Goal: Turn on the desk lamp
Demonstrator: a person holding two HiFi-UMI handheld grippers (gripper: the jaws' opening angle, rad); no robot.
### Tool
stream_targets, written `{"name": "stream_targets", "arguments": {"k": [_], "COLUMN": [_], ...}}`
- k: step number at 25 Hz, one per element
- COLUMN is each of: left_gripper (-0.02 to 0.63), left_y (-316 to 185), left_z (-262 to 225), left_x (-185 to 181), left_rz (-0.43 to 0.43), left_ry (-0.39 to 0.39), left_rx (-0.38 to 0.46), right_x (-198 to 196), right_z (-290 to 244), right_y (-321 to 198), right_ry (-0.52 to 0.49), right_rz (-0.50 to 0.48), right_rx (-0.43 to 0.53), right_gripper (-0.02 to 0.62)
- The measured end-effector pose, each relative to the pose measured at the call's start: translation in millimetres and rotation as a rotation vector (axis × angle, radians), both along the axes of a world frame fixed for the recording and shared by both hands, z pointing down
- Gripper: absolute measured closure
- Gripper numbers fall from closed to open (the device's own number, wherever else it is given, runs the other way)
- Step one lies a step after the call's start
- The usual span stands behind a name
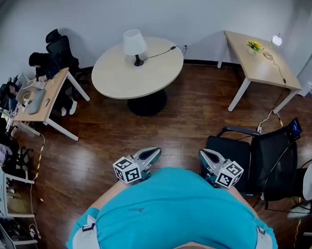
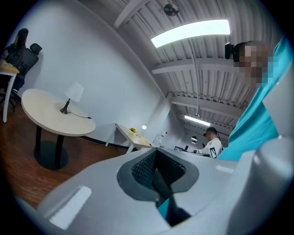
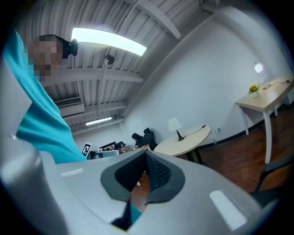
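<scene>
The lamp (image 1: 134,46) stands upright on the round table (image 1: 117,76); the left gripper (image 1: 155,152) and right gripper (image 1: 202,153) are both clenched, empty.

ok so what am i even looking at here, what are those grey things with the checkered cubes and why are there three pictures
There is no robot here. A person in a teal shirt holds a two-jaw gripper in each hand. The head view comes from a camera on the person's head that looks down, so the left gripper and right gripper show close to the body. The marker cubes are part of the grippers. The other two pictures come from a camera riding on each gripper, looking along its grey jaws. Both pairs of jaws are closed with nothing between them. Ahead stands a round table with a desk lamp on it. The lamp has a white shade, and its cable runs towards the wall. Neither gripper is near the lamp.
</scene>
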State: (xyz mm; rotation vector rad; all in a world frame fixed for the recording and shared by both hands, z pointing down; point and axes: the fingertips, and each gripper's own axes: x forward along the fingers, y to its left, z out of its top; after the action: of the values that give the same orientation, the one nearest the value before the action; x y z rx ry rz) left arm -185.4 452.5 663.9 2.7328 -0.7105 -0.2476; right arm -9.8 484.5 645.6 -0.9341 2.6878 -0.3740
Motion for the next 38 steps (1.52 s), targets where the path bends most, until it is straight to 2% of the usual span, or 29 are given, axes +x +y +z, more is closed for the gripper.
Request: {"name": "stream_targets", "arguments": {"k": [6, 13, 17, 20, 23, 29, 33, 38], "left_gripper": [0.605, 0.605, 0.605, 0.605, 0.605, 0.605, 0.605, 0.605], "left_y": [-0.5, -33.6, -72.6, -114.8, -148.2, -225.8, -284.7, -336.8], "left_z": [8.5, 17.0, 9.2, -11.8, -28.2, -38.4, -41.3, -33.0], "left_x": [50.0, 52.2, 7.5, -48.5, -110.8, -205.6, -219.4, -192.8], "left_rz": [0.009, -0.031, -0.024, -0.017, -0.011, -0.034, -0.045, -0.071], "left_ry": [-0.047, -0.040, 0.004, 0.058, 0.078, 0.139, 0.163, 0.143], "left_rx": [-0.015, -0.039, -0.028, -0.011, 0.017, 0.003, -0.029, -0.079], "right_x": [48.3, 51.8, 5.6, -44.8, -91.0, -137.0, -139.5, -110.3], "right_z": [11.4, 20.0, 3.3, -21.3, -36.3, -55.3, -66.4, -56.2], "right_y": [-10.0, -49.1, -86.5, -121.4, -152.1, -228.5, -289.5, -348.4], "right_ry": [-0.039, -0.033, 0.013, 0.050, 0.070, 0.118, 0.138, 0.132], "right_rz": [-0.014, -0.052, -0.046, -0.019, 0.024, 0.119, 0.134, 0.121], "right_rx": [-0.028, -0.045, -0.040, -0.023, -0.022, -0.061, -0.090, -0.113], "right_gripper": [0.594, 0.594, 0.594, 0.594, 0.594, 0.594, 0.594, 0.594]}}
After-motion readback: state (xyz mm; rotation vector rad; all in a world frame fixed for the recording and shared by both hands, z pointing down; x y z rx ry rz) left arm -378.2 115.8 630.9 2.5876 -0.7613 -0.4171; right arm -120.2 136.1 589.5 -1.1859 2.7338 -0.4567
